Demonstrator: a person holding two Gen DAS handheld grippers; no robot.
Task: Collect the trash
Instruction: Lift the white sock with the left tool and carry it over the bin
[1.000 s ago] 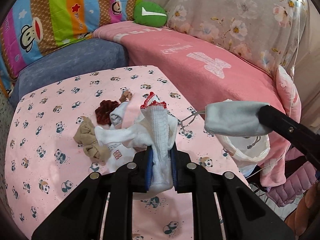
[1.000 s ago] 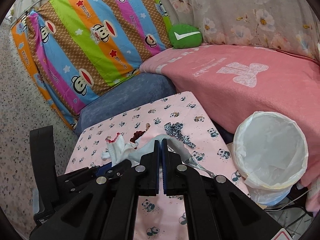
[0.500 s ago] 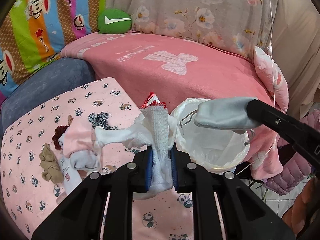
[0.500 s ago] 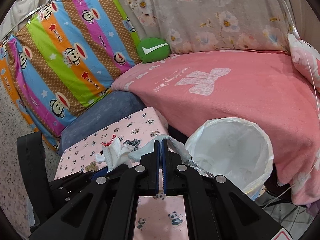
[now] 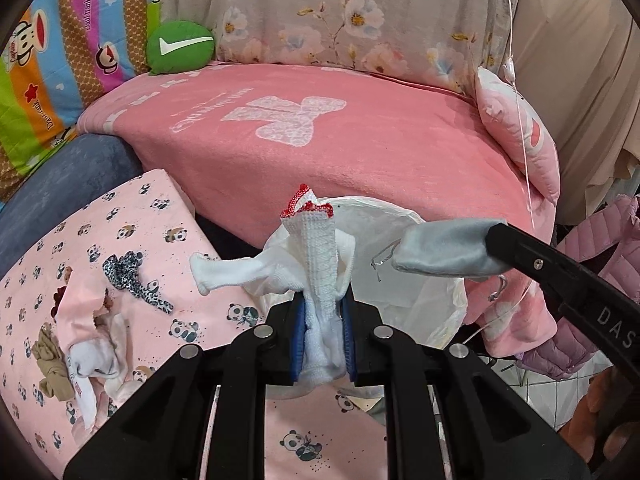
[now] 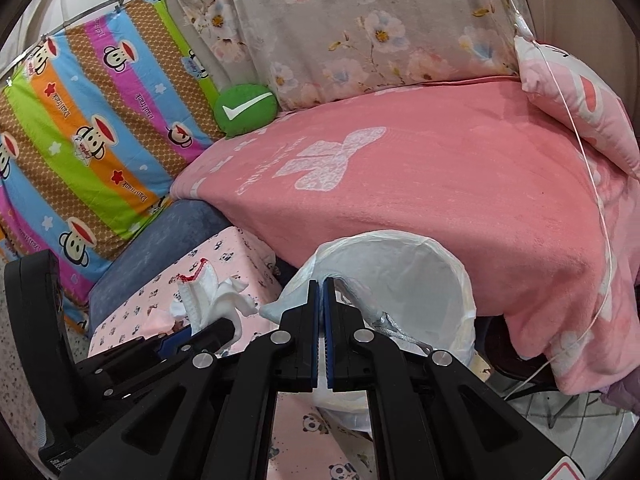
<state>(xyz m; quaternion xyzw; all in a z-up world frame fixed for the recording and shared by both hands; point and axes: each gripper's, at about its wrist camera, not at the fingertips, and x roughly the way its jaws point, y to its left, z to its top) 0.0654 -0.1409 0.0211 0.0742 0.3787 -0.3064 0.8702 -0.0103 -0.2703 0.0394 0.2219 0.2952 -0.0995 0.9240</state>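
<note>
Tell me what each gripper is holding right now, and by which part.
Left gripper clamps the white cloth bundle at its lower end. Right gripper pinches the grey pouch by one end.

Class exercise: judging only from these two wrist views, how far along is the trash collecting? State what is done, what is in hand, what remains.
Done: nothing visibly lies in the lined bin. In hand: the left gripper grips a white sock, the right gripper a grey cloth, both near the bin. Left: a patterned scrunchie and a clothing pile on the panda sheet.
</note>
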